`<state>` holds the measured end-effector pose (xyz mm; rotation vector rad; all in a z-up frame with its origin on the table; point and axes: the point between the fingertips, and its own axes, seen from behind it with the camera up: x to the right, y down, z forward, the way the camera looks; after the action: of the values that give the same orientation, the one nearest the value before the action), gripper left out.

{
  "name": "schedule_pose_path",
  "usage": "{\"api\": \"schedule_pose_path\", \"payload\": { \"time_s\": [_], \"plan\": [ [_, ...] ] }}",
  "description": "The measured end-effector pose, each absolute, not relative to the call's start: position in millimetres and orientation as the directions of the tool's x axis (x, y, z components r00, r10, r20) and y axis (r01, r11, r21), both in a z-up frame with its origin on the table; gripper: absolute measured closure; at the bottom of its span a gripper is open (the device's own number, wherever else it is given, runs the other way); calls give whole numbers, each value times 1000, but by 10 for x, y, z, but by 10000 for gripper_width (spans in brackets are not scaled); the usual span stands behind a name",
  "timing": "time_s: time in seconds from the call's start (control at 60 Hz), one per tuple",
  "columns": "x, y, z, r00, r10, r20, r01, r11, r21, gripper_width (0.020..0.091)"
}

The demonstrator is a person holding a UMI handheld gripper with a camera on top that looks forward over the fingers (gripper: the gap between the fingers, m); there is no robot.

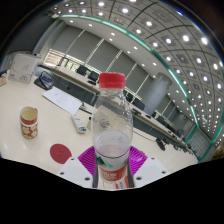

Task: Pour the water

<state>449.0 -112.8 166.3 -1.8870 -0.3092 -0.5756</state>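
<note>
A clear plastic water bottle (112,125) with a red cap and a red-and-white label stands upright between my fingers, lifted above the table. My gripper (112,168) is shut on the bottle's lower body, with the purple pads (87,160) pressing on both sides. The bottle looks mostly clear, and I cannot make out a water level. A small jar-like cup (29,122) with a dark lid and a red-and-white label stands on the table to the left, beyond the fingers. A dark red round coaster (62,153) lies on the table just left of the fingers.
The cream table (40,140) stretches ahead. A white cup (81,121) stands behind the bottle on the left, and papers (60,99) lie further back. Desks and chairs (150,125) fill the room beyond, under a ceiling of lights.
</note>
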Motion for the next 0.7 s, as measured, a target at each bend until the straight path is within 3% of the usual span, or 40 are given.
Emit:
{"api": "schedule_pose_path", "payload": {
  "time_s": [0.2,0.317,0.483,0.617,0.7],
  "plan": [
    [3909,-700,2081,451,-14,893,838,-337,-429,701],
    [3546,-436,2075,141,23,990,950,-284,-129,703],
    [3220,-229,1929,-250,62,966,944,-205,258,703],
    [3066,-133,1816,-428,79,900,886,-157,436,702],
    [3098,-107,1775,-447,90,890,875,-160,456,702]
  ]
}}
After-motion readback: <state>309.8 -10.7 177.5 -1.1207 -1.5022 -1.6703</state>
